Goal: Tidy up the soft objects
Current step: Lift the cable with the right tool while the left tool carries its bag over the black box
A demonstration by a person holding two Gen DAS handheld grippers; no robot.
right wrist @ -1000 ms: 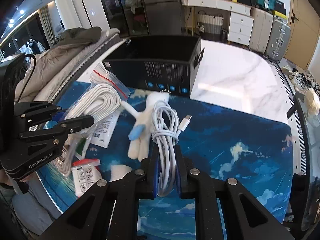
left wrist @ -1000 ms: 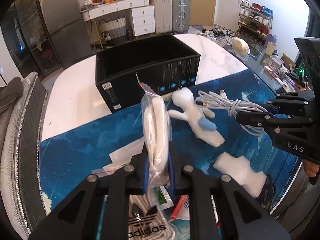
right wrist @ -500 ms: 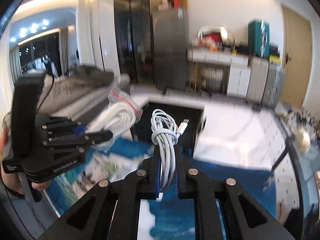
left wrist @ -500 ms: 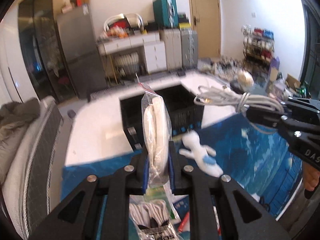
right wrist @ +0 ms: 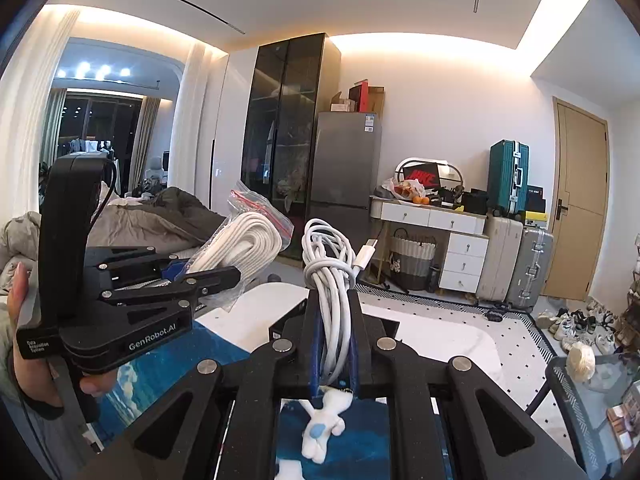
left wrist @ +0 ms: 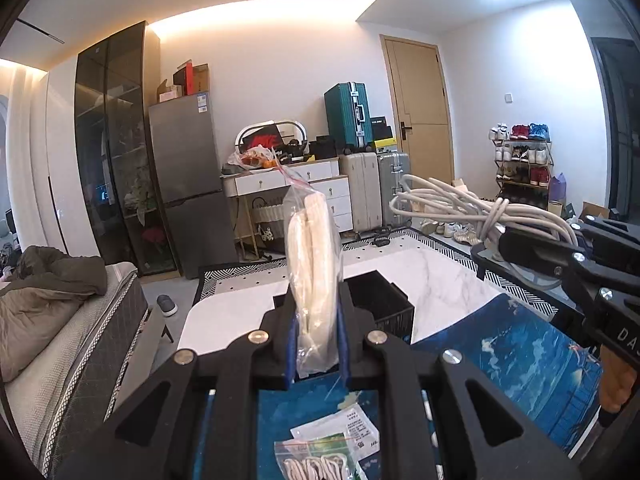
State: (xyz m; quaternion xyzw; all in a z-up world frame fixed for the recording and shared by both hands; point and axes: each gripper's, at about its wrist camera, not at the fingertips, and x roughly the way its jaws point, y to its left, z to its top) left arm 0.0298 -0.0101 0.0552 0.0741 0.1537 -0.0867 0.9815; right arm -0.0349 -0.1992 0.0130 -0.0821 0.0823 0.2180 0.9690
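Observation:
My left gripper (left wrist: 316,344) is shut on a clear zip bag of coiled white cord (left wrist: 314,260), held upright and raised above the table. The same bag (right wrist: 248,244) and left gripper (right wrist: 212,276) show at the left of the right wrist view. My right gripper (right wrist: 334,344) is shut on a bundled white charging cable (right wrist: 330,268) with its plug sticking out to the right; that cable (left wrist: 460,208) also appears at the right of the left wrist view. A black open box (left wrist: 380,300) sits behind both grippers. A small white plush toy (right wrist: 322,428) lies on the blue mat below.
A blue patterned mat (left wrist: 520,356) covers the near part of the white marble table (left wrist: 432,276). Small packets (left wrist: 340,440) lie on the mat under the left gripper. A bed with grey bedding (left wrist: 48,320) stands at the left. A person's hand (right wrist: 18,312) holds the left gripper.
Both grippers have risen and tilted up toward level, carrying the bag and the cable off the mat. The box and plush toy have dropped low in both views.

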